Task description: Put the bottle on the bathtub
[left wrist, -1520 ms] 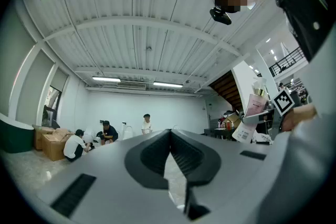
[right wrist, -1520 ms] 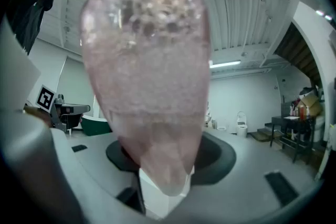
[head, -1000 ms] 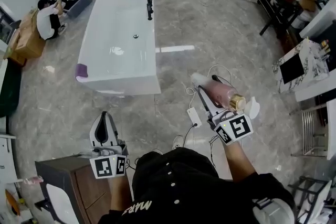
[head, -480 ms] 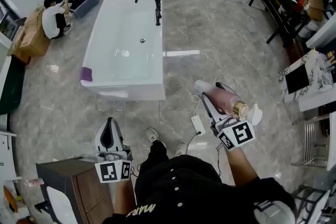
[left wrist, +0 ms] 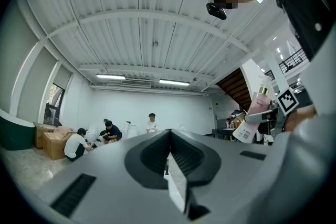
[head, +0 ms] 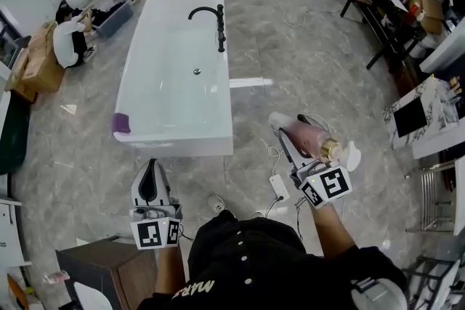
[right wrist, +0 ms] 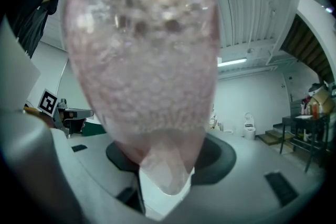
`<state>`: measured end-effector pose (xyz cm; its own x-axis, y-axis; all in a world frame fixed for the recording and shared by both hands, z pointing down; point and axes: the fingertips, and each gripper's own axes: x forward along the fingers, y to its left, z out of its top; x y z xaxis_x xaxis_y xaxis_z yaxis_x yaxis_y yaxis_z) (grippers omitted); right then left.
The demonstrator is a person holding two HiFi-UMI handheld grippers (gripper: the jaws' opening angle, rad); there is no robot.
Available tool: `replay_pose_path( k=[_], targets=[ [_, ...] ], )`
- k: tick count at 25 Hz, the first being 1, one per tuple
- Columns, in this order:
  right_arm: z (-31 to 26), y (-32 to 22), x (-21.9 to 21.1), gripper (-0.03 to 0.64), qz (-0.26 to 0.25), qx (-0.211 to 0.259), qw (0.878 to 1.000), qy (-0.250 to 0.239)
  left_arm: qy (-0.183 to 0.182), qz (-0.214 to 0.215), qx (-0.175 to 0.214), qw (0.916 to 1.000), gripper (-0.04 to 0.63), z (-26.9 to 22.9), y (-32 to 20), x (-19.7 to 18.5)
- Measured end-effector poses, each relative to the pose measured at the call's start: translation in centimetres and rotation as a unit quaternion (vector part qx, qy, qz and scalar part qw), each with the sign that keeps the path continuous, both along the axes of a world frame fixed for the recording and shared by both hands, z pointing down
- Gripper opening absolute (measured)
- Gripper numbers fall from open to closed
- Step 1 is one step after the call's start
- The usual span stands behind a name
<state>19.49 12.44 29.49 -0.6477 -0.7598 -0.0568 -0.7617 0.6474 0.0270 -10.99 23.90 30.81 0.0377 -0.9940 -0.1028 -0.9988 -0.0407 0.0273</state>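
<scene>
open bathtub (head: 171, 120) rim, faucet (head: 211, 22) far side

Tub (head: 174, 146): glossy white, smooth, catching glare.
Tap (head: 218, 19): matt black metal.
Floor (head: 305, 62): polished grey marble-look stone with a sheen.
Bottle (head: 311, 139): smooth translucent pink plastic, shiny gold collar, white plastic cap.
Left gripper (left wrist: 169, 138): matt grey plastic, ribbed inner faces.
Right gripper (head: 282, 128): matt grey plastic too.
Cabinet (head: 109, 266): dark wood grain, matt.
Boxes (head: 33, 63): plain brown cardboard.
Shirt (head: 247, 258): black cloth.
</scene>
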Motion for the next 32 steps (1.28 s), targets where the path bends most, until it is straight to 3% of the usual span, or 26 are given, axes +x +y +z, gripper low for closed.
replay_pose_path(
  k=[18, 32],
  targets=[
    [0.8, -5.3, -5.5, 0.227, 0.049, -0.011, 0.999, 0.019, 0.013, 0.055, -0.018, 0.9982, 0.011, 1.9, -8.4, -6.7],
    [1.4, -17.6, -7.6, 0.227, 0.020, -0.004, 1.000, 0.017, 0.010, 0.020, -0.017, 0.9996, 0.011, 1.6, -17.1, -8.1]
  ],
)
